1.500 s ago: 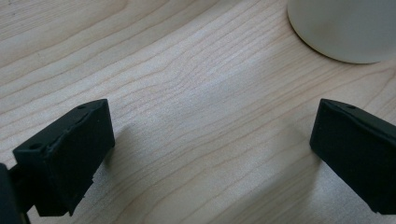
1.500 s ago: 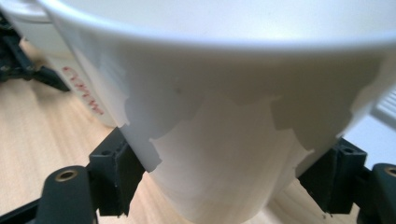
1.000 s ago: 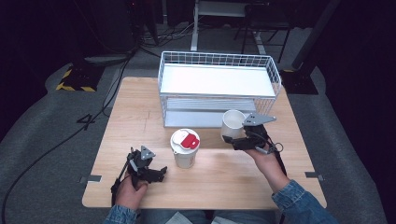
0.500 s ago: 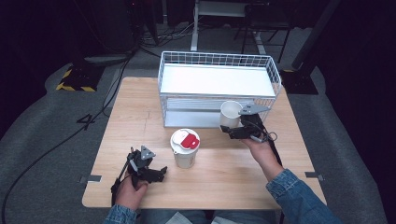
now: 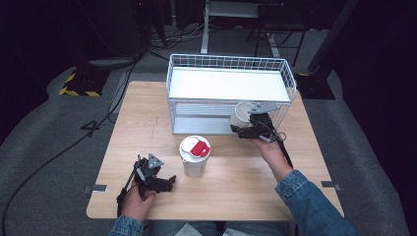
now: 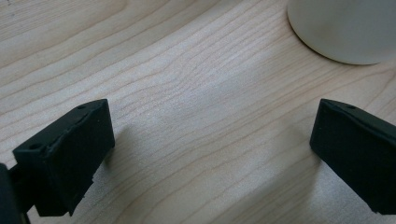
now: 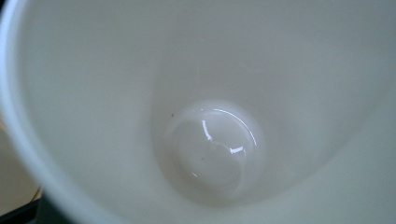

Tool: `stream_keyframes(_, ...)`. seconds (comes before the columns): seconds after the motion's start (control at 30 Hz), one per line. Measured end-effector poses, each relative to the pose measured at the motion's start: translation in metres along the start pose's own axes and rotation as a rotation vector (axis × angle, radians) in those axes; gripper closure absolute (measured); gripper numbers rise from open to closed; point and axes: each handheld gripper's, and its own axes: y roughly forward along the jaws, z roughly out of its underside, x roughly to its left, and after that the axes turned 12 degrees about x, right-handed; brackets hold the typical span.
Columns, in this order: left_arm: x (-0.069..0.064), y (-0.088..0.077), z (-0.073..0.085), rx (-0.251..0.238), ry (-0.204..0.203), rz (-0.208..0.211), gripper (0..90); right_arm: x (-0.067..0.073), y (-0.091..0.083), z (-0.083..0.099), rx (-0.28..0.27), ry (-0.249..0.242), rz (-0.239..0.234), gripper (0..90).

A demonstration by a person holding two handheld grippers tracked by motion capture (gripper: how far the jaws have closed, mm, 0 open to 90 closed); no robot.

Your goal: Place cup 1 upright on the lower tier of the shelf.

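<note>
The right gripper (image 5: pixel 242 129) grips an empty white cup (image 5: pixel 241 113) beside the wire basket (image 5: pixel 290 81); it should stay level, while the left gripper (image 5: pixel 168 183) rests with open jaws on the tabletop (image 5: pixel 236 191).

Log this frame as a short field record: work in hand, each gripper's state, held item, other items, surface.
work in hand: carrying an empty white cup toward the wire basket
right gripper: shut on the empty white cup, in front of the basket's lower shelf
cup inside: empty, glossy bottom, seen in the right gripper view
left gripper: open, jaws wide apart, low over the wooden table, holding nothing
other item: lidded cup with a red tab, upright near the table's middle
</note>
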Motion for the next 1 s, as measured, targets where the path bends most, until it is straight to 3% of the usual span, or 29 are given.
stream_keyframes(1.0, 0.0, 0.0, 0.0, 0.0, 0.0, 0.0, 0.3, -0.008, 0.042, -0.001, 0.083, -0.003, 0.055, 23.9)
